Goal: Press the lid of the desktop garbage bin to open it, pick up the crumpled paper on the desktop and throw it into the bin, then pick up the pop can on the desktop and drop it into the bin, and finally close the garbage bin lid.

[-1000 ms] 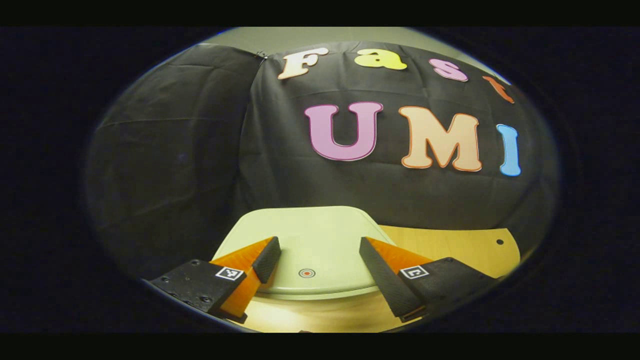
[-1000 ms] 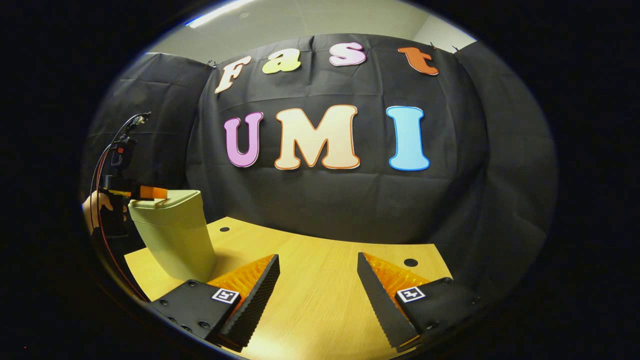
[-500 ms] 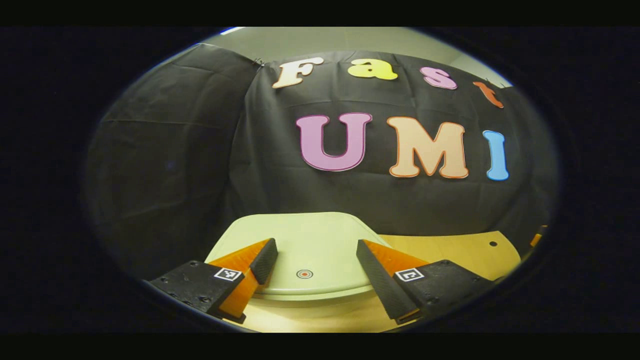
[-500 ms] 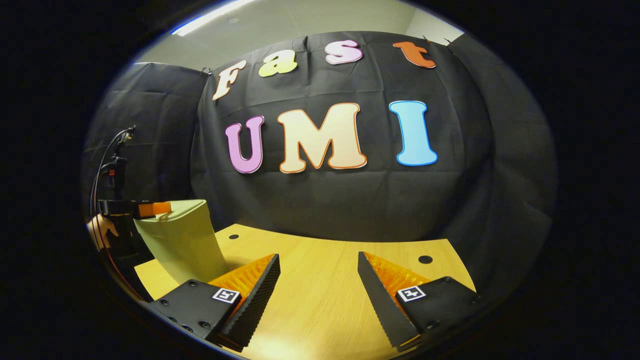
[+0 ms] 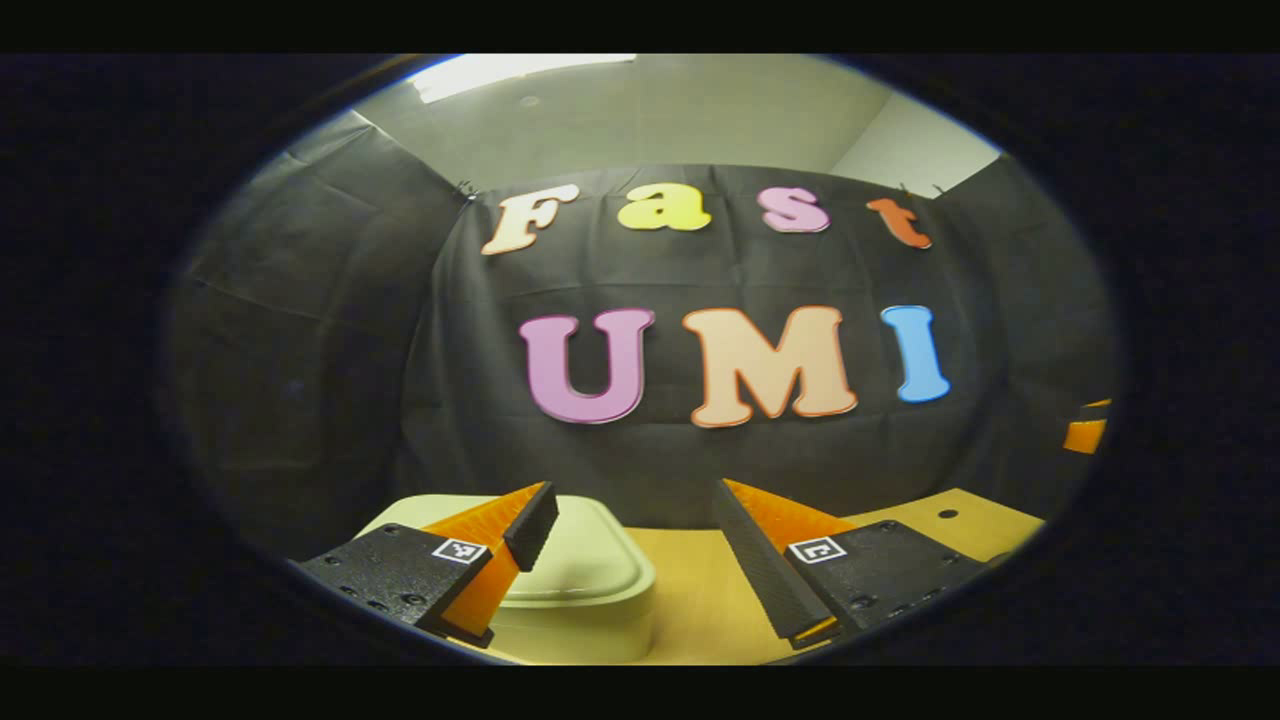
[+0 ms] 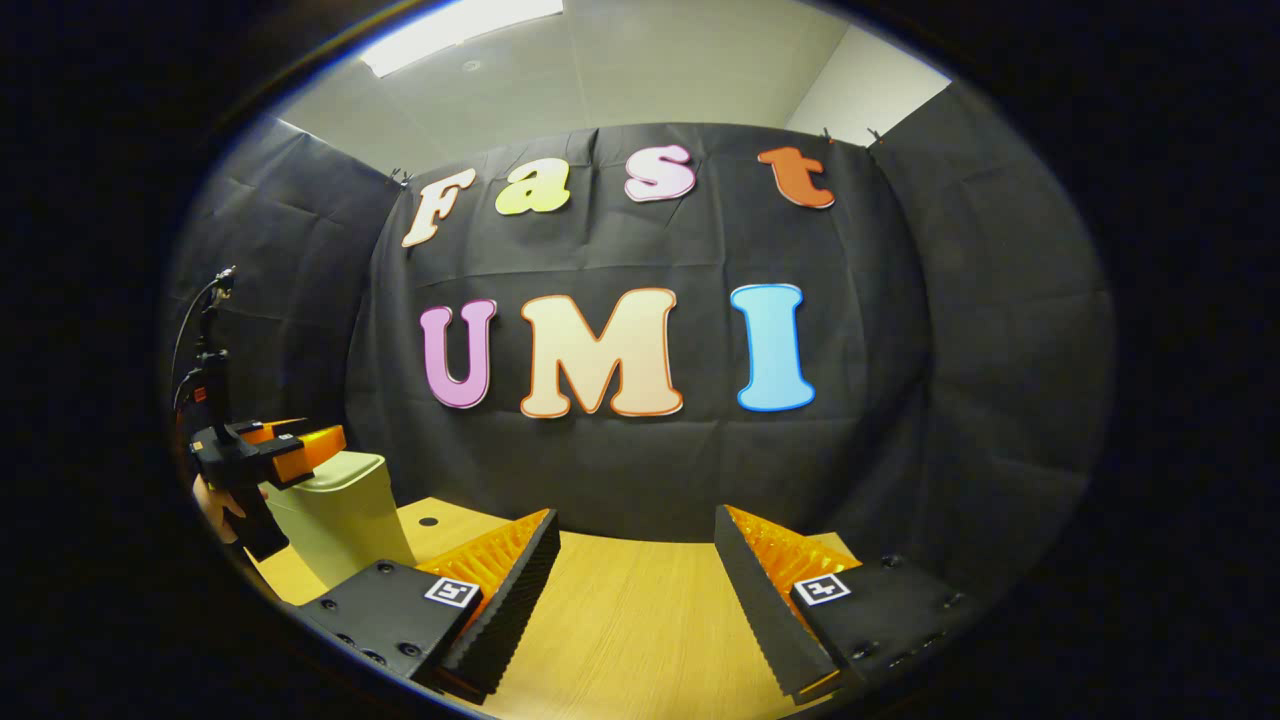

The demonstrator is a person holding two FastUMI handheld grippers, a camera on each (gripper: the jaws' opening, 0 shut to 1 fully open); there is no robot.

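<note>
Closest in, the left gripper [image 5: 635, 540] has its fingers spread wide with nothing between them, sitting up above the garbage bin [image 5: 580, 600]. One finger hangs over the near left part of the lid [image 5: 590, 555], the other is out past the bin's right edge over bare wood. Can't tell if anything's actually touching the lid, looks like there's air under it. Lid is down flat on the pale green bin, so the bin is shut.

The right gripper [image 6: 637, 560] is also wide open and empty, hovering over the wooden surface [image 6: 630, 620] well off to the right of the bin.

From the right gripper view you can see the bin [image 6: 340, 520] sitting at the left end of the surface, with the other gripper [image 6: 300, 450] just above its top and a hand [image 6: 222, 500] holding it from behind.

Further back there's a small round hole [image 6: 428, 521] in the surface beside the bin, then the black cloth wall, and a ceiling light [image 6: 460, 25] up top.
</note>
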